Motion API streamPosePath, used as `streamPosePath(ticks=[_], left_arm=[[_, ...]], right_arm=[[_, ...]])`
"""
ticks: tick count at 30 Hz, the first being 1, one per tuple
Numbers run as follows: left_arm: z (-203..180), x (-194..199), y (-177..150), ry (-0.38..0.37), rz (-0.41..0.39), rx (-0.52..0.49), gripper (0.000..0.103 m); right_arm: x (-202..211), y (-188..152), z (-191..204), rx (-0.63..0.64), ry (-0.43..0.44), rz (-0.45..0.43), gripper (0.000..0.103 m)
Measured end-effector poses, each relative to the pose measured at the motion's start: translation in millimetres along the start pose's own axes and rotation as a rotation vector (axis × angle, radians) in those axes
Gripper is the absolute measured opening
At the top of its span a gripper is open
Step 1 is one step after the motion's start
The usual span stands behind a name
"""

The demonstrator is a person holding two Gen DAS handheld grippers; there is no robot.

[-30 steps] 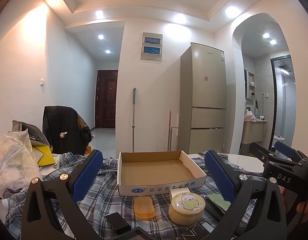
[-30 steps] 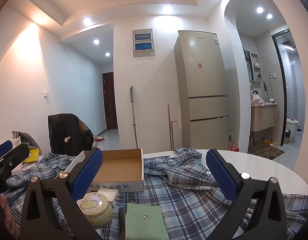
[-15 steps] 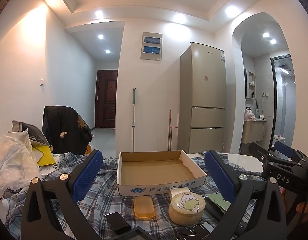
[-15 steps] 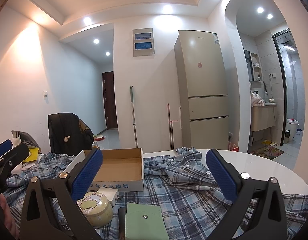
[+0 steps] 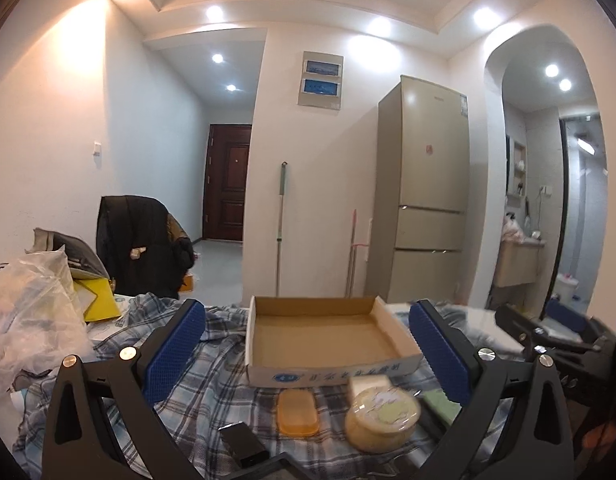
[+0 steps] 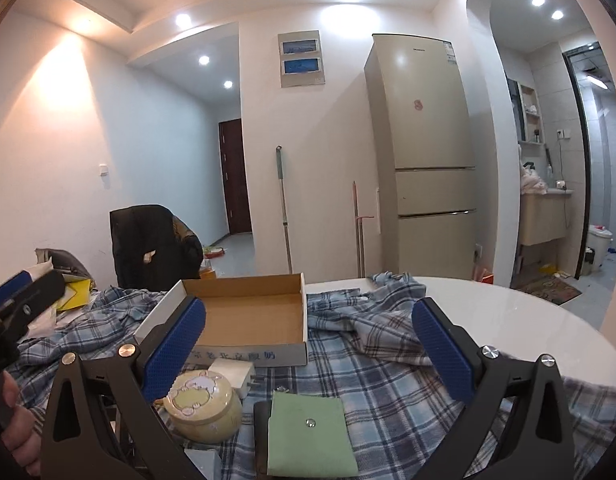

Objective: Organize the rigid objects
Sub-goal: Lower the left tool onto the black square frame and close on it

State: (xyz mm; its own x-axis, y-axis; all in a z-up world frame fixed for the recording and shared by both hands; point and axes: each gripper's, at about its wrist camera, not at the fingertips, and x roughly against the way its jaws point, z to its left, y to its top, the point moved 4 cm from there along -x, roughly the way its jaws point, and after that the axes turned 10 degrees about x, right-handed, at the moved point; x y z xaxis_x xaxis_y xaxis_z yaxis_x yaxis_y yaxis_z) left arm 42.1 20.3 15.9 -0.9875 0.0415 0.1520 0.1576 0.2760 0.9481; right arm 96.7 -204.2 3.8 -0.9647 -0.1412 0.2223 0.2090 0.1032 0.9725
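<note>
Plaid cloth [image 6: 388, 376] covers the surface, items scattered on it in front of the cardboard tray [image 5: 328, 330].

Left gripper [image 5: 308, 354]: fingers spread wide, holding nothing. Right gripper [image 6: 310, 354]: fingers likewise apart and empty.

Nearest, well in front of the tray: black block [image 5: 243, 449], green pouch [image 6: 310, 428] with a snap, cream round jar [image 5: 382, 416] with a cartoon lid.

Closer to the tray: orange case [image 5: 297, 412], then the white adapter [image 6: 232, 372] just before the tray's front wall.

Tray sits open, nothing inside.

Judgement: jar looks stiff, smooth-sided, possibly fragile and slippery; take it across the body below the lid. Orange case looks light and rigid; pinch across its long edges. Pouch is likely softer; grip an edge.
</note>
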Motion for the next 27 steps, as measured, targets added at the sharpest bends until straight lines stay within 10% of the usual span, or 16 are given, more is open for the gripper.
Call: streamPosePath(ticks=[8,20,27], left_arm=[[-8.2,23.4,30.0,0.020,0.082,0.005,0.103],[11.2,24.4,-31.4,0.048,0.337,-0.086,0.102],[51.6,13.2,-55.0,0.102,0.541,0.011,0.066]], right_arm=[[9.5,26.6,7.0,0.040,0.073,0.117,0.103],[9.9,-14.2,13.2,0.018,0.158,0.316,0.091],[10.0,-36.3,7.8,-0.002,0.172,0.366,0.083]])
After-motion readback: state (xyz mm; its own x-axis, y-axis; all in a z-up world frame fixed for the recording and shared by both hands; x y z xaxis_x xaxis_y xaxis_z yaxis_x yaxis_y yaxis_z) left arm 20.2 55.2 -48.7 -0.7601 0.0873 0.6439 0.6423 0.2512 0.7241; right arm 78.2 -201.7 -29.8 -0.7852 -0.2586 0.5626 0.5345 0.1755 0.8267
